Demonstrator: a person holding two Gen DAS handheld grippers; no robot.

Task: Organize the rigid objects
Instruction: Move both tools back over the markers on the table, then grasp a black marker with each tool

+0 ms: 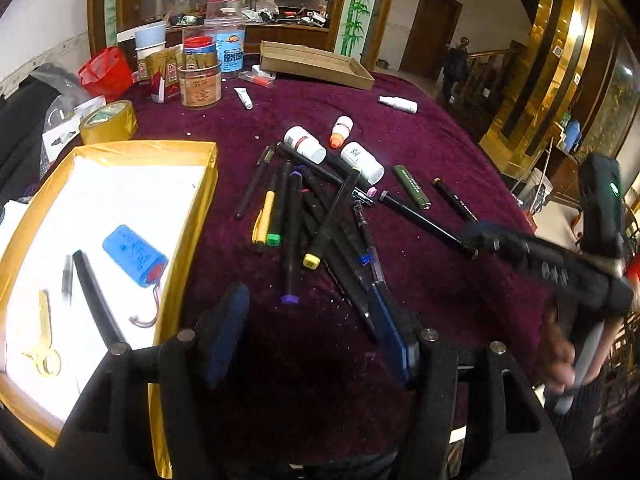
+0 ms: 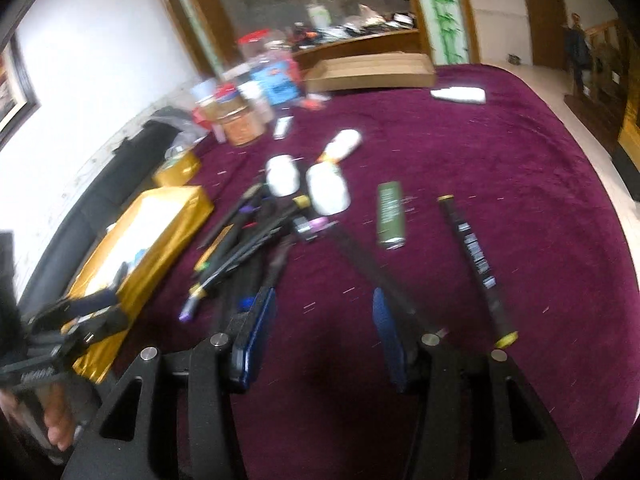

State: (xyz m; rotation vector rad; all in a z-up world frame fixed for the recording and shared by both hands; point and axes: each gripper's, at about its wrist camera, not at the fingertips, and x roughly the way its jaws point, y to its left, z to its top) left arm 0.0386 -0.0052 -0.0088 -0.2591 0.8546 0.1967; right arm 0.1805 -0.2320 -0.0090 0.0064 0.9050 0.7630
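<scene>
Purple tablecloth (image 1: 420, 152) bears gold tray (image 1: 120, 152), left side. Pen heap (image 1: 316, 220) lies just right of tray. Left gripper (image 1: 312, 320) fingers wide, empty, over heap's near edge. Right gripper (image 2: 324, 332) wide, empty, above cloth beside heap.

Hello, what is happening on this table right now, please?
A person is sorting small things on a purple tablecloth, with tongs in each hand. Both the left tongs and right tongs are open and hold nothing. A heap of pens and markers waits in the middle. The gold box already contains a blue battery pack, a black pen and a gold key.
</scene>
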